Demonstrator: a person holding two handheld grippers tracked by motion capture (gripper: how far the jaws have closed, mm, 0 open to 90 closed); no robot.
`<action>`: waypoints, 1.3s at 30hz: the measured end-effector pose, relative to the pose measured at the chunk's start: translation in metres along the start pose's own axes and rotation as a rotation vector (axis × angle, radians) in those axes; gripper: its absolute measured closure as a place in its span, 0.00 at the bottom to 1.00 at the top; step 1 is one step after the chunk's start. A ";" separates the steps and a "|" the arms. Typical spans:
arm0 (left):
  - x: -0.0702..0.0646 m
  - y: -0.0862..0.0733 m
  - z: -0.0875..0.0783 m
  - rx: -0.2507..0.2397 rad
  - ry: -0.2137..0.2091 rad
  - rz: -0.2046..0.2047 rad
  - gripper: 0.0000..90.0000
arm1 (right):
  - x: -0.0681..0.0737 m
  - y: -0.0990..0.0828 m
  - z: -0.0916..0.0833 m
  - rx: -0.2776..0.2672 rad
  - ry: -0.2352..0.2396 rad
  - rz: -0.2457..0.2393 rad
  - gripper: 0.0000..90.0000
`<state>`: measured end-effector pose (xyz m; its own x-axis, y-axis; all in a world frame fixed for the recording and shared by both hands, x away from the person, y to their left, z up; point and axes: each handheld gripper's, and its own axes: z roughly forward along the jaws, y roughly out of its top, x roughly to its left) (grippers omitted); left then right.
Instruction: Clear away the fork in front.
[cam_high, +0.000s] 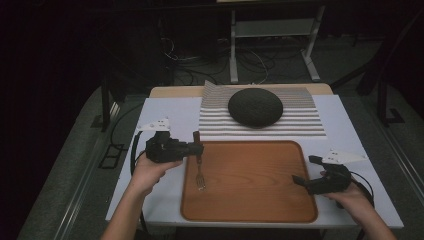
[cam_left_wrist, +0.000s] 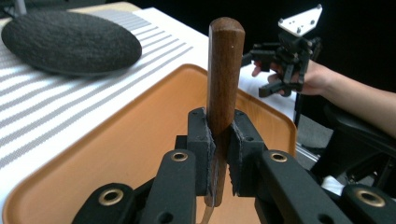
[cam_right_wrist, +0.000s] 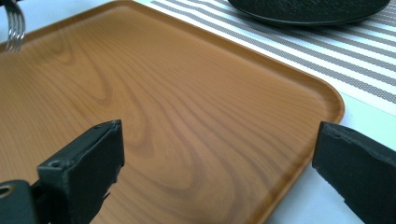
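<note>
The left tongs (cam_high: 192, 148) are clamped on a fork (cam_high: 199, 165) near where its wooden handle meets the metal, at the left edge of the wooden tray (cam_high: 260, 200). The tines point toward the tabletop's near edge over the tray, probably so the fork can be laid down flat inside it. The right tongs (cam_high: 304, 171) hover at the tray's right edge, spread wide and holding nothing, likely waiting. A dark plate (cam_high: 255, 107) sits on a striped mat (cam_high: 305, 122) near the far edge.
</note>
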<state>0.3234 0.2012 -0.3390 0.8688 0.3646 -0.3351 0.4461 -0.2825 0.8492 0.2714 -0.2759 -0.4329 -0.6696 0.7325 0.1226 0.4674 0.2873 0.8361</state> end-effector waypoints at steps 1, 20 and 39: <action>-0.001 -0.002 -0.001 0.012 -0.004 -0.008 0.89 | 0.001 0.000 0.000 0.001 0.002 -0.003 0.03; 0.020 -0.013 0.025 0.032 0.019 -0.052 0.87 | 0.002 0.002 0.002 -0.001 -0.001 -0.018 0.03; 0.052 -0.034 0.084 0.150 0.069 -0.144 0.81 | 0.006 0.004 0.003 -0.006 0.014 -0.029 0.03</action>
<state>0.3718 0.1556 -0.4192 0.7792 0.4689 -0.4159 0.5962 -0.3498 0.7226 0.2710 -0.2690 -0.4304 -0.6909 0.7152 0.1057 0.4441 0.3045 0.8427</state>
